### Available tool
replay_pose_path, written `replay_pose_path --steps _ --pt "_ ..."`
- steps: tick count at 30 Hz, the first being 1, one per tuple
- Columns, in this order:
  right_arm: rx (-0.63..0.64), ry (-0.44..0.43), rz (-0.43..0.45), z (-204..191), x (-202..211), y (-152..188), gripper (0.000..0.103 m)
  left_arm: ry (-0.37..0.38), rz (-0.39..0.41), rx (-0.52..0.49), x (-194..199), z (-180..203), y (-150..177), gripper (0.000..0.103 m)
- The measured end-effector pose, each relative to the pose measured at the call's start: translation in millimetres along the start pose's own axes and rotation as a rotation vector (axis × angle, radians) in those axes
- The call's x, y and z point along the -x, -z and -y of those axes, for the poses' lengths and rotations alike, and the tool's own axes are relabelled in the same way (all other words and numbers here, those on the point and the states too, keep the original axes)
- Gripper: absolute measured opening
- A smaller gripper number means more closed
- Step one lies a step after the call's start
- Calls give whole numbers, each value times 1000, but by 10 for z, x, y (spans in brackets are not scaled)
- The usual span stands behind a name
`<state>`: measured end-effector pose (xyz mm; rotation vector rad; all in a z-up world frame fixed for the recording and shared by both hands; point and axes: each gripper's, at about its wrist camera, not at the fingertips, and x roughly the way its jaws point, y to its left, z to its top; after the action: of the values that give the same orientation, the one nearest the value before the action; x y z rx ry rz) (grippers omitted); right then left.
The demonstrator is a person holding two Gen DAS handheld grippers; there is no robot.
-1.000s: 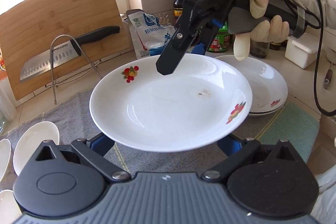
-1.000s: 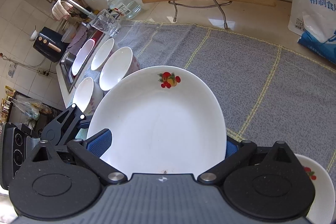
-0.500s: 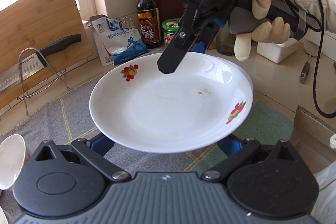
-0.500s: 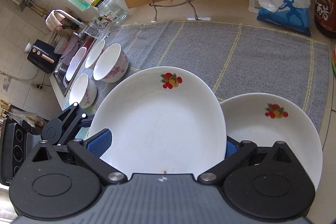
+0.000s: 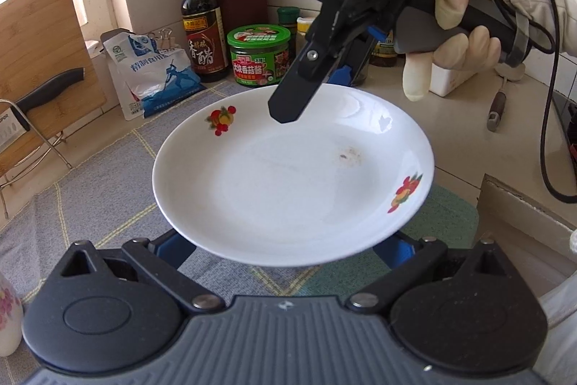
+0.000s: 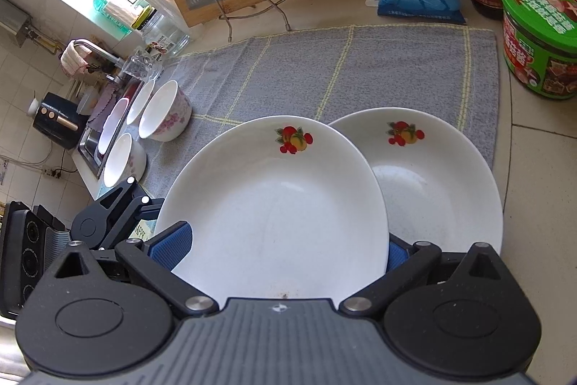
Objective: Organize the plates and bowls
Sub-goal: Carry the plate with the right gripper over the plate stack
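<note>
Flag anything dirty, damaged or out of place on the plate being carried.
The carried plate has a small brownish smudge on its inner surface, toward the side with the second fruit print, so it looks not quite clean. A dark speck also sits at its near rim in the right wrist view. No chips or cracks show.

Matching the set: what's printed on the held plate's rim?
Red and yellow fruit sprigs on the white plate, clearest in the left wrist view.

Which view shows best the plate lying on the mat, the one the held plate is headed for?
The right wrist view: the resting plate lies on the grey mat, its fruit print and right rim clear, its left edge behind the held plate. The left wrist view shows nothing of it; the held plate covers that spot.
</note>
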<state>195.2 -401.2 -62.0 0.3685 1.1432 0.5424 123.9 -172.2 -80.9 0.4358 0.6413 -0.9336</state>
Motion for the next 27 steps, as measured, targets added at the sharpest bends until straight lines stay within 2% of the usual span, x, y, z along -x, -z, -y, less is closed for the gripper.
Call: replay_pose_path --steps 7,27 --pt "-35 5 14 133 38 99 103 34 -19 -11 -68 1 -85 102" --pt "-71 21 36 251 60 153 103 58 -38 -30 -170 -30 -138 102"
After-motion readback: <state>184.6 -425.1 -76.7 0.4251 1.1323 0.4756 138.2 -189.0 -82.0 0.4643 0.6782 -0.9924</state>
